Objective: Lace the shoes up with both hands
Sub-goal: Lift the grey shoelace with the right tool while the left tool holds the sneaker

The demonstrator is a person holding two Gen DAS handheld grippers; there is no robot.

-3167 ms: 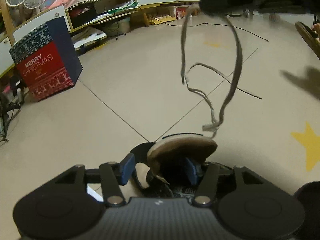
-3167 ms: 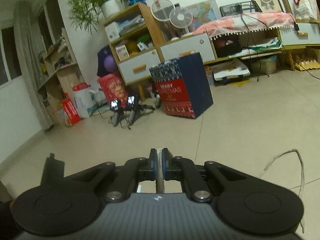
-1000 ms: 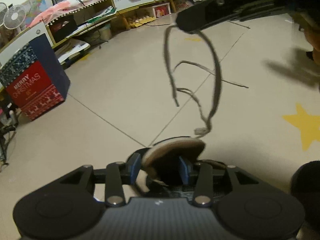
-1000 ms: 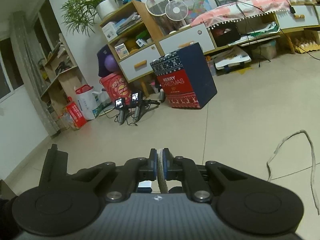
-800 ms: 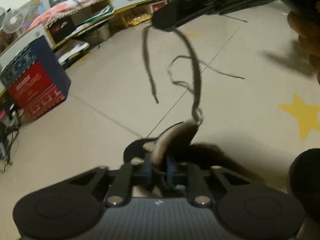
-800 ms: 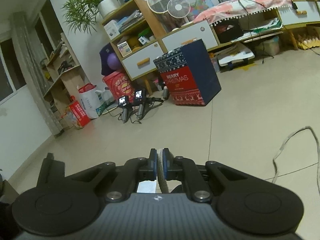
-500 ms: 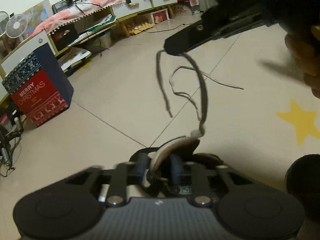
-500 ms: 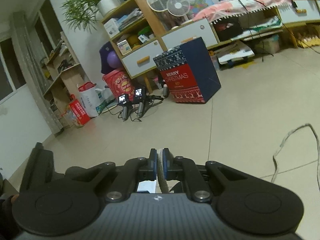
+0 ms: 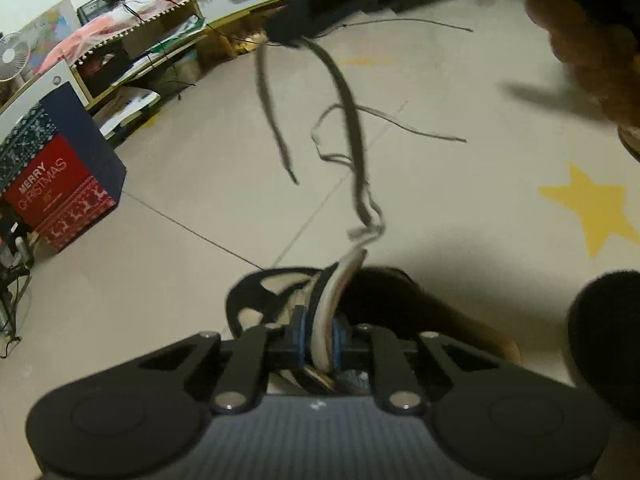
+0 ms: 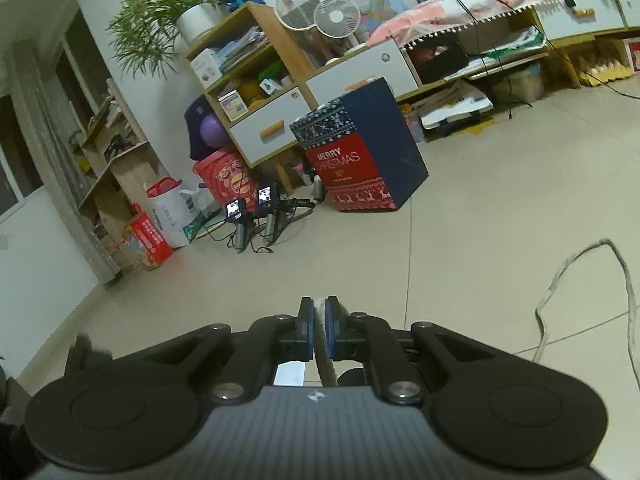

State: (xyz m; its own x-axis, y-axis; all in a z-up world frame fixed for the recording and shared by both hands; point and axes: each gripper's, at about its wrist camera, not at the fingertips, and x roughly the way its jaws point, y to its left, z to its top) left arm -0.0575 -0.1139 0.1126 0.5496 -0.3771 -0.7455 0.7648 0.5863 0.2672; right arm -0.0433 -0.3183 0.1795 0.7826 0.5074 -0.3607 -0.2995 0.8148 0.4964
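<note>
On the left, a red and navy Christmas box (image 9: 60,184) stands on the smooth tiled floor (image 9: 180,272). Low in the middle, the left gripper (image 9: 318,338) is closing its jaws on the pale, curved tongue of the shoe (image 9: 340,276). A flat, limp grey lace (image 9: 352,120) rises from it to the right gripper (image 10: 318,330), whose jaws are nearly together, pinching it. Lacing looks early on: much lace hangs loose, with threading and tying left.
</note>
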